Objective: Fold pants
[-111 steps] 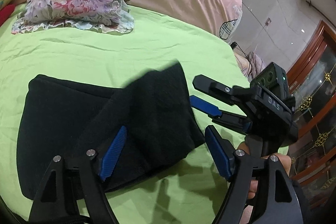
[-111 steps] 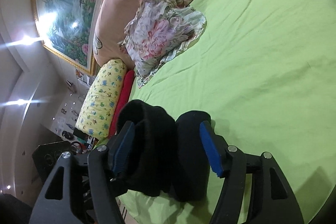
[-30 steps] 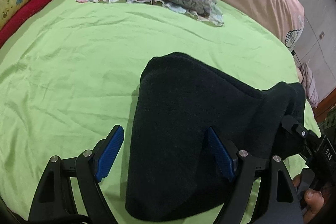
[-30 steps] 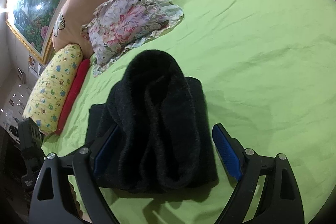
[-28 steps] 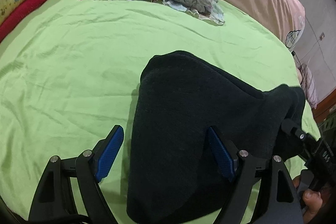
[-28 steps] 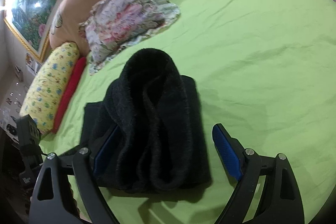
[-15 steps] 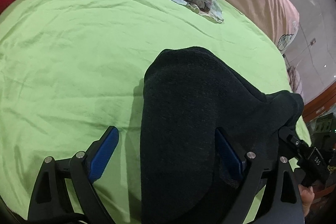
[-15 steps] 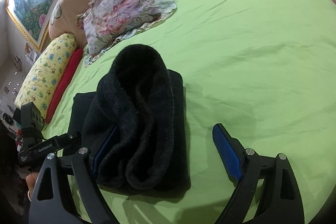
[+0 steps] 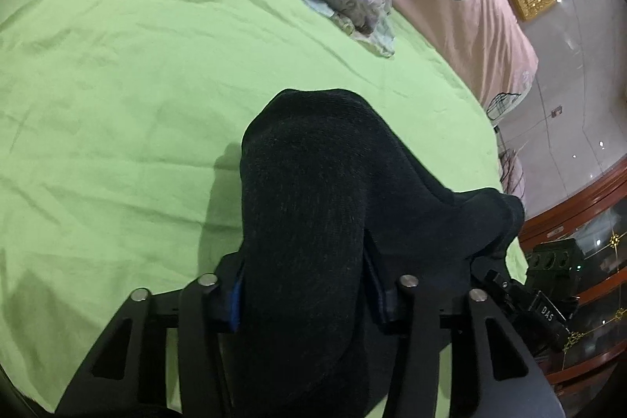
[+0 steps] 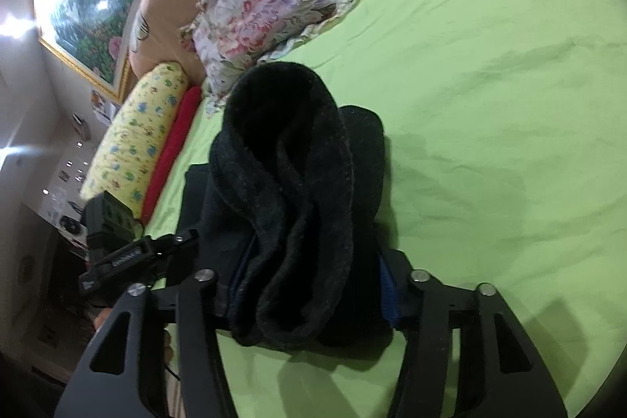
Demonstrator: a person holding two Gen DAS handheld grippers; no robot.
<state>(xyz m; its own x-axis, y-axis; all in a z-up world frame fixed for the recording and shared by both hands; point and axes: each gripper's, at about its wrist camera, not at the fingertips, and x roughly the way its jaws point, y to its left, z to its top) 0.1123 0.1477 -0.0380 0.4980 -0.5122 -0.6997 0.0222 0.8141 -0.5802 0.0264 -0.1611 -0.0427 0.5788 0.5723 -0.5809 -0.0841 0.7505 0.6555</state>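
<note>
1. Vs 0.5 s ago: both grippers went from wide to clamped on pants (image 9: pixel 309 206); left gripper (image 9: pixel 303 290) & right gripper (image 10: pixel 309 286) fingers squeeze the bundle.
2. Ahead of fingers: floral pillow (image 10: pixel 266 2) on green bed (image 9: pixel 117 85); nothing in the way.
3. Pants black, fuzzy, thick folded roll between fingers, resting on bed.

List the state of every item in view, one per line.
black pants: folded into a thick bundle, gripped at both ends.
left gripper: shut on the pants.
right gripper: shut on the pants.
green sheet: spread, lightly wrinkled.
floral pillow: lying on the sheet, rumpled.
</note>
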